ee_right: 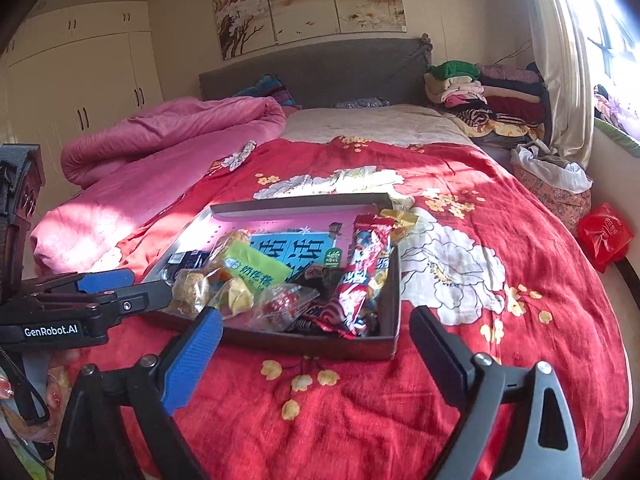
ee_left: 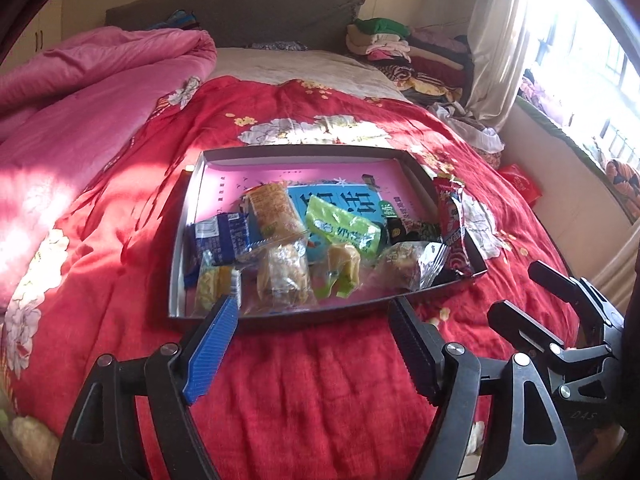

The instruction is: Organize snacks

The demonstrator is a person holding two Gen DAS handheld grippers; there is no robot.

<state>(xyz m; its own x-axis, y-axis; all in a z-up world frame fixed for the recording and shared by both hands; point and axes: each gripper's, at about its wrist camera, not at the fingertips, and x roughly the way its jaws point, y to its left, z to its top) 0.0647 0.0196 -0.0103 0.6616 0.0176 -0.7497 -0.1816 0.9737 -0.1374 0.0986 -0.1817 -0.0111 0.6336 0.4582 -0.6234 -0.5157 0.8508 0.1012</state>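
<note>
A shallow dark box lid with a pink inside (ee_left: 224,168) (ee_right: 394,280) lies on the red flowered bedspread. It holds several wrapped snacks: a blue pack (ee_left: 218,238), an orange-brown pack (ee_left: 272,210), a green pack (ee_left: 342,228) (ee_right: 256,268), clear-wrapped cakes (ee_left: 282,276) (ee_right: 190,290) and a red pack leaning on the right rim (ee_left: 452,224) (ee_right: 364,268). A gold-wrapped piece (ee_right: 400,218) sits at the lid's far right corner. My left gripper (ee_left: 314,312) is open and empty, just before the lid's near edge. My right gripper (ee_right: 316,322) is open and empty at the lid's near right side.
A rumpled pink quilt (ee_left: 100,80) (ee_right: 168,144) lies on the bed's left. Folded clothes (ee_left: 404,52) (ee_right: 488,96) are piled at the headboard's right. A red bag (ee_right: 604,234) sits on the floor by the window wall. The right gripper also shows in the left wrist view (ee_left: 560,312).
</note>
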